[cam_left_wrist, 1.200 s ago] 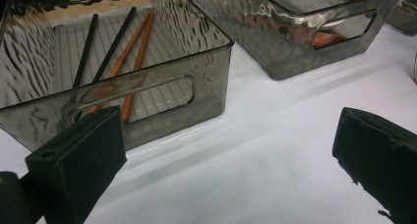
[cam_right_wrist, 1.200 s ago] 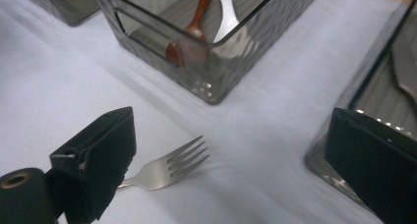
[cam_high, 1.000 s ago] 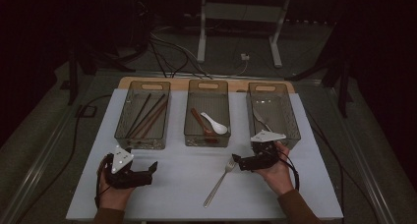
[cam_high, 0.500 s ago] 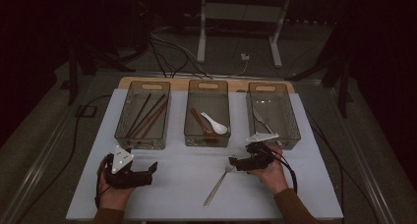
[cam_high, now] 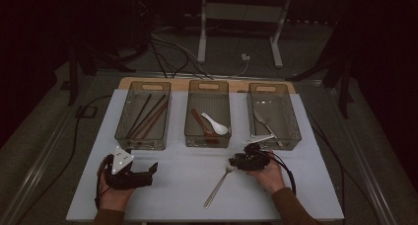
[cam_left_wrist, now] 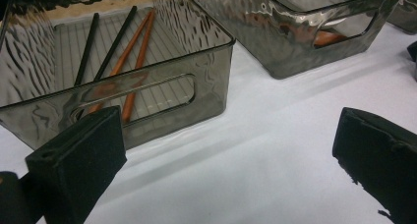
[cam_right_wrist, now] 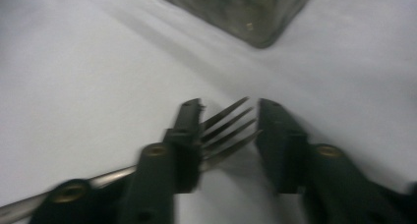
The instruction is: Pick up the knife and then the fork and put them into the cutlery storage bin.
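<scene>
On the white table (cam_high: 177, 185), the right gripper (cam_right_wrist: 228, 121) has just been closing around the fork (cam_right_wrist: 227, 128) head, seemingly not yet pinching (blurred); keep it centred, squeeze firmly before lifting.

A slim silver metal fork (cam_high: 218, 184) lies flat on the white worktop (cam_high: 182, 185). Its four tines (cam_right_wrist: 228, 128) sit right between the right gripper (cam_right_wrist: 228, 130) jaws, which have just been closing around the head; a gap shows on one side. The long handle runs out from the gripper at a slant, back toward the person's edge.
</scene>
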The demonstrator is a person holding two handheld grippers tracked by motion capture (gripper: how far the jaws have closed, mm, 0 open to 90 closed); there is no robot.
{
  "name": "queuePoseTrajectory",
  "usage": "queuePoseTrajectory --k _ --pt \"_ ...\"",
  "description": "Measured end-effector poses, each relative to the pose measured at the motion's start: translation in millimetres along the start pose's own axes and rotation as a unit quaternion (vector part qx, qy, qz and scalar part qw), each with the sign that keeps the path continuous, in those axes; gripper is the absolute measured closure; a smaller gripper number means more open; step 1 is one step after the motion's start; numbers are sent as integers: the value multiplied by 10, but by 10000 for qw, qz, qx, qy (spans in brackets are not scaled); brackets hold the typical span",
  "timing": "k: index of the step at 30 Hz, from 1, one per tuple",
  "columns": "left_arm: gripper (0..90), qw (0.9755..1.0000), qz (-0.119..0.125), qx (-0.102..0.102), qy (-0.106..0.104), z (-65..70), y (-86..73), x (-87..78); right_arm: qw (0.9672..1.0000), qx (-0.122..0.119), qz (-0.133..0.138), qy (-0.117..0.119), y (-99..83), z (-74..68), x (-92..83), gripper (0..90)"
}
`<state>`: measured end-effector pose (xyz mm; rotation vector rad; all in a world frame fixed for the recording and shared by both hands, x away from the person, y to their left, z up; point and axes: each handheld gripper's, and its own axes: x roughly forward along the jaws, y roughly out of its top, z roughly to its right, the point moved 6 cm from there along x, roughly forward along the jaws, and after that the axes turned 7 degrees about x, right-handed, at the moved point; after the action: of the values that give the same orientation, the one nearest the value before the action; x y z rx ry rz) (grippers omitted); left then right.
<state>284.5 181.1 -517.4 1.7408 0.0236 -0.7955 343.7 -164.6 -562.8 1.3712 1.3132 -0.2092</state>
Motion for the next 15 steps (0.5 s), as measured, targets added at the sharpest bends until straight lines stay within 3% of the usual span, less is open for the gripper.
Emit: queuePoseTrajectory --k 15 --pt "7 10000 -11 5 7 -1 -1 1 9988 267 91 398 19 -25 -43 806"
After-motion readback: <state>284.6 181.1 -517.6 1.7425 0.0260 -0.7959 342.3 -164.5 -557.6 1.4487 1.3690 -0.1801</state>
